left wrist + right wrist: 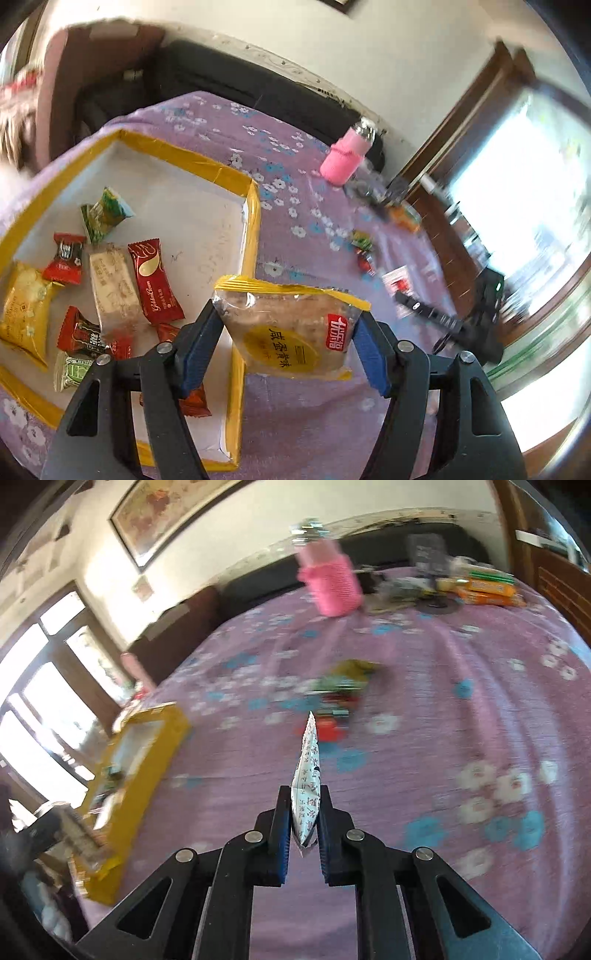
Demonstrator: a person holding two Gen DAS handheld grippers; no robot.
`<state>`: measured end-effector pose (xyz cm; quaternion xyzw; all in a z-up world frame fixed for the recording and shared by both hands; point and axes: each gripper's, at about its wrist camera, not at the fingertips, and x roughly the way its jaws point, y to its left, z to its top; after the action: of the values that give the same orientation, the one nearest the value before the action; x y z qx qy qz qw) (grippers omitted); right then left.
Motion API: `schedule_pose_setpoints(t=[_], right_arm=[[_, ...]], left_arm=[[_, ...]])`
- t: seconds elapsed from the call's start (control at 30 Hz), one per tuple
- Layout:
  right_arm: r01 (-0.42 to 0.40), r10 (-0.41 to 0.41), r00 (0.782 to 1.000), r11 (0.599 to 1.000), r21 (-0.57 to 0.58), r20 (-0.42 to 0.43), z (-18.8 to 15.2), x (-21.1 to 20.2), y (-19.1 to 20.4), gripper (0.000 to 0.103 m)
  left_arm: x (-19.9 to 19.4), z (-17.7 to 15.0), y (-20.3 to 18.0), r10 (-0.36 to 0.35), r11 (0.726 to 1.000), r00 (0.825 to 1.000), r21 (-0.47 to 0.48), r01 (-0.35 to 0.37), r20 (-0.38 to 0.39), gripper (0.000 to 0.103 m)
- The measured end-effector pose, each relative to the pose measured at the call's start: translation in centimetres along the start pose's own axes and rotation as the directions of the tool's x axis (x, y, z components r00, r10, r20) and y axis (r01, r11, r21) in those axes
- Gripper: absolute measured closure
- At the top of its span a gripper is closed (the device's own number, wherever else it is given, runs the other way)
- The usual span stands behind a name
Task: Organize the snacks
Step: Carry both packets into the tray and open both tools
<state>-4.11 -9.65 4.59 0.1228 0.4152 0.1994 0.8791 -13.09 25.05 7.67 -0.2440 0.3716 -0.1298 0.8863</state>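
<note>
My left gripper (290,317) is shut on a clear and yellow cake packet (291,328), held above the right rim of a yellow-edged shallow box (251,229). Several snacks lie in the box, among them a red Golden Bean bar (155,282) and a green packet (105,214). My right gripper (304,792) is shut on a thin white printed sachet (308,775), held edge-on above the purple cloth. A few loose snacks (340,698) lie on the cloth ahead of it, blurred. The box also shows in the right wrist view (133,760) at the left.
A purple flowered cloth (288,406) covers the table. A pink-sleeved bottle (349,155) (330,578) stands at the far side. Orange boxes and clutter (484,587) lie at the far right. A dark remote-like object (428,310) and loose candies (364,251) lie right of the box.
</note>
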Motion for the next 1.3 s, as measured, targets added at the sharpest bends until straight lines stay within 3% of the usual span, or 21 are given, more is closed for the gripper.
schedule_pose_setpoints(t=[0.17, 0.43, 0.47, 0.57, 0.67, 0.77, 0.9, 1.03, 1.13, 1.2, 1.3], right_arm=[[-0.110, 0.108, 0.994, 0.988, -0.109, -0.031, 0.4, -0.1, 7.0, 0.090], [-0.309, 0.270, 0.941, 0.933, -0.187, -0.204, -1.5, 3.5, 17.3, 0.091], [-0.322, 0.281, 0.936, 0.926, -0.197, -0.211, -1.8, 3.6, 18.3, 0.091], [-0.384, 0.339, 0.914, 0.899, -0.209, -0.221, -2.0, 3.0, 20.8, 0.091], [-0.409, 0.353, 0.904, 0.877, -0.250, -0.242, -1.7, 3.6, 24.0, 0.091], [-0.409, 0.340, 0.903, 0.867, -0.286, -0.263, -1.8, 5.2, 27.1, 0.090], [-0.330, 0.249, 0.934, 0.877, -0.348, -0.257, -1.8, 8.4, 29.2, 0.090], [-0.231, 0.150, 0.960, 0.904, -0.361, -0.238, -1.9, 10.7, 28.3, 0.089], [-0.176, 0.082, 0.965, 0.908, -0.381, -0.248, -2.1, 12.2, 27.4, 0.086], [-0.164, 0.069, 0.965, 0.911, -0.377, -0.254, -2.3, 12.5, 27.0, 0.073], [-0.162, 0.074, 0.969, 0.911, -0.379, -0.235, -2.6, 12.0, 26.6, 0.063]], left_arm=[[-0.2, 0.8, 0.9, -0.064, 0.998, 0.998, -0.027, 0.064, 0.000, 0.035], [-1.3, 1.0, 1.3, -0.111, 0.993, 0.994, -0.043, 0.112, 0.014, 0.037], [-1.8, 1.1, 1.6, -0.088, 0.995, 0.996, -0.048, 0.089, 0.024, 0.042], [-3.2, 2.0, 2.7, -0.119, 0.990, 0.992, -0.075, 0.122, 0.044, 0.056], [-3.9, 3.3, 3.5, -0.086, 0.993, 0.994, -0.078, 0.091, 0.067, 0.055], [-3.2, 4.7, 4.4, -0.036, 0.996, 0.997, -0.073, 0.042, 0.075, 0.055], [-2.1, 5.6, 6.5, 0.004, 0.994, 0.998, -0.105, 0.002, 0.057, 0.055], [-2.9, 4.8, 7.5, 0.039, 0.995, 0.996, -0.093, -0.032, 0.079, 0.040], [-3.7, 4.1, 7.5, 0.118, 0.991, 0.988, -0.070, -0.111, 0.104, 0.037], [-4.0, 3.8, 7.3, 0.178, 0.983, 0.977, -0.062, -0.172, 0.114, 0.033], [-4.9, 3.1, 6.4, 0.275, 0.961, 0.949, -0.037, -0.273, 0.152, 0.029]])
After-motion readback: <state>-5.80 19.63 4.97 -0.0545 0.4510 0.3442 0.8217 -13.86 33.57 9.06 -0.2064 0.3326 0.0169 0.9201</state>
